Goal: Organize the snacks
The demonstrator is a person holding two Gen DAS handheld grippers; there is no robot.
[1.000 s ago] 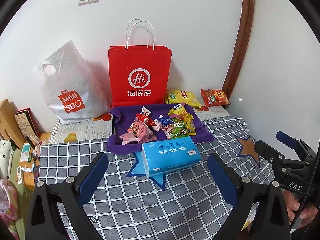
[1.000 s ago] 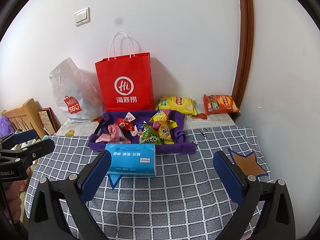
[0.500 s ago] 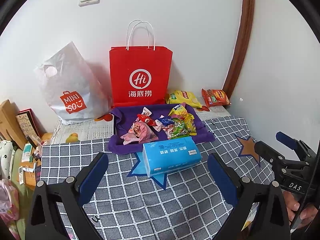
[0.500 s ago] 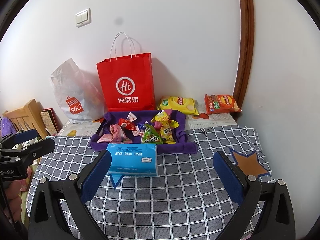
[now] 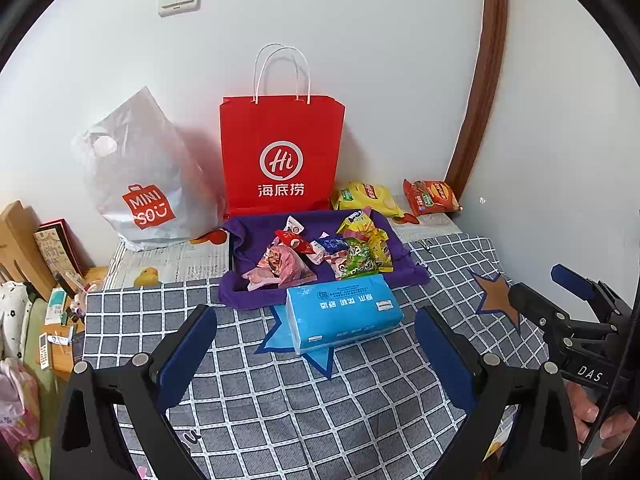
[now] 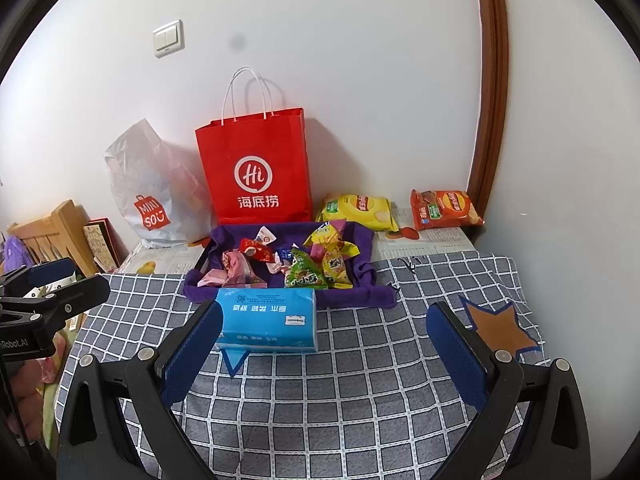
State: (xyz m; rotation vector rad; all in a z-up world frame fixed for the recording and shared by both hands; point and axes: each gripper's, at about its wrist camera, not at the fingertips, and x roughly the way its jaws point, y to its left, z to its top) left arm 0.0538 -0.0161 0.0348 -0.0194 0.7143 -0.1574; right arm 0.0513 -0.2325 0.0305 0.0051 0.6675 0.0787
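Two handheld grippers hang above a checked cloth surface (image 6: 360, 392), both with fingers spread wide and holding nothing: the left gripper (image 5: 316, 348) fills the bottom of the left wrist view, the right gripper (image 6: 324, 344) the bottom of the right wrist view. At mid-frame a heap of small wrapped snacks (image 5: 324, 252) lies in a purple cloth-lined tray (image 5: 248, 236), just behind a blue tissue pack (image 5: 344, 312) that rests on a blue star patch. A yellow chip bag (image 6: 358, 210) and an orange chip bag (image 6: 444, 208) lie outside the tray at right of centre, near the wall, beside a red paper bag (image 5: 280, 152) and a white Miniso plastic bag (image 5: 144, 176) to its left. The scene fits either a sorting under way or one nearly settled. Any grasp here is likely to go best from above on a wrapper's crimped edge, fingers narrowed before descent, one packet at a time, clear of the tissue pack; the crinkly film may slip.
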